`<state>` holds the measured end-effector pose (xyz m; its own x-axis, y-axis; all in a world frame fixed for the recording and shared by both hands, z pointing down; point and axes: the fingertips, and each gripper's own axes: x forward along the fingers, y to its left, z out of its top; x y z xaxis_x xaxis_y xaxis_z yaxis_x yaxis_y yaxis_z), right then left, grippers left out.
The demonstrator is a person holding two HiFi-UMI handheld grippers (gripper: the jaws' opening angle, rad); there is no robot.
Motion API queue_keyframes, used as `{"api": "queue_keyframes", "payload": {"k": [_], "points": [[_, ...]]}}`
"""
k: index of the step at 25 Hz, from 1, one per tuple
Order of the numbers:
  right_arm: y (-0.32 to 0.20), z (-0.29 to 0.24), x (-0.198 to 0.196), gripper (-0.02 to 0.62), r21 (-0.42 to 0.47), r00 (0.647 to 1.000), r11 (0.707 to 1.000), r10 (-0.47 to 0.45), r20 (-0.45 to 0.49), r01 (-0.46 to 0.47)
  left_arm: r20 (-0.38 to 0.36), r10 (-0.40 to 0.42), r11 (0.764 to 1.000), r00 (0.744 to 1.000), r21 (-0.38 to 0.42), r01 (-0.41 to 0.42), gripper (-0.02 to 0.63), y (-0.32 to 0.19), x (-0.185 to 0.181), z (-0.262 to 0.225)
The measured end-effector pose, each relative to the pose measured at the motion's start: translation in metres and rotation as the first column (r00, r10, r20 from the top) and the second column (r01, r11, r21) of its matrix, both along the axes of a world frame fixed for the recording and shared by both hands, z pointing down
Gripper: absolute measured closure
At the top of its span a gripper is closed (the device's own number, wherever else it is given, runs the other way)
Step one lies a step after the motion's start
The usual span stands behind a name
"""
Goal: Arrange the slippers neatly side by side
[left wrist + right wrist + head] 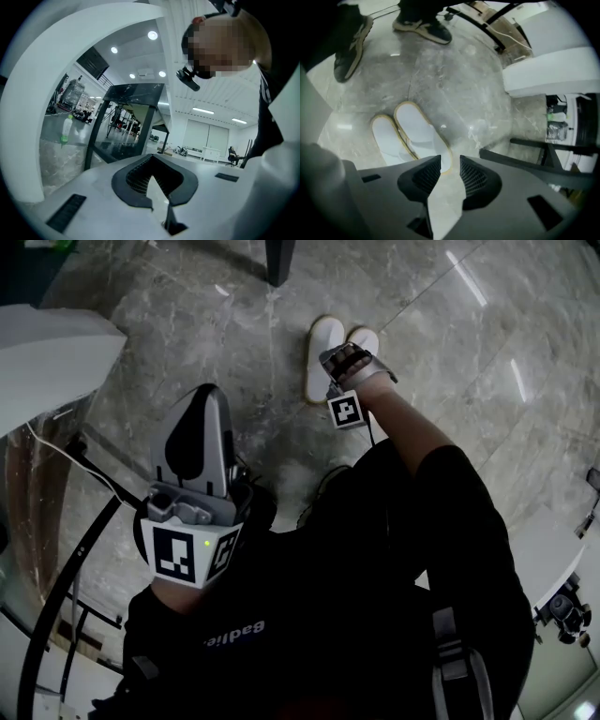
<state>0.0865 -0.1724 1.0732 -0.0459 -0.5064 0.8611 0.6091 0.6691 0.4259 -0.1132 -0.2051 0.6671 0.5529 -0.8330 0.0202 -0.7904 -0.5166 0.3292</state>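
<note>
Two white slippers lie side by side on the grey marble floor, touching along their long edges. In the right gripper view the same pair shows as one slipper and the other just past the jaws. My right gripper hovers low over the near end of the pair, open, with only floor showing in the gap between its pads. My left gripper is held up near the body, away from the slippers, shut and empty, pointing across the room.
A dark table leg stands on the floor beyond the slippers. A white curved unit sits at the left and a white desk at the right. The person's dark shoes stand near the slippers, and a black frame lies low beside them.
</note>
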Motion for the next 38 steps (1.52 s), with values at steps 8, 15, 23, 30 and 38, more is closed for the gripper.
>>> {"api": "queue_keyframes", "payload": {"k": [8, 15, 23, 30, 38], "points": [[0.024, -0.199, -0.033, 0.492, -0.054, 0.870, 0.943, 0.323, 0.372, -0.327, 0.117, 0.058, 0.996, 0.991, -0.071, -0.050, 0.620, 0.002, 0.031, -0.083], [0.077, -0.390, -0.022, 0.492, -0.134, 0.624, 0.790, 0.565, 0.539, -0.599, 0.188, 0.131, 0.991, 0.973, -0.046, -0.124, 0.620, 0.039, 0.059, -0.236], [0.113, -0.608, 0.010, 0.492, -0.314, 0.128, 0.489, 0.677, 0.724, -0.814, 0.243, 0.216, 0.975, 0.946, 0.000, -0.222, 0.620, 0.084, 0.095, -0.398], [0.130, -0.767, 0.040, 0.492, -0.448, -0.183, 0.356, 0.579, 0.795, -0.820, 0.292, 0.334, 0.933, 0.896, 0.032, -0.358, 0.620, 0.117, 0.144, -0.481], [0.151, -0.905, 0.056, 0.492, -0.618, -0.506, 0.312, 0.370, 0.779, -0.722, 0.318, 0.465, 0.867, 0.826, 0.027, -0.498, 0.620, 0.154, 0.186, -0.543]]}}
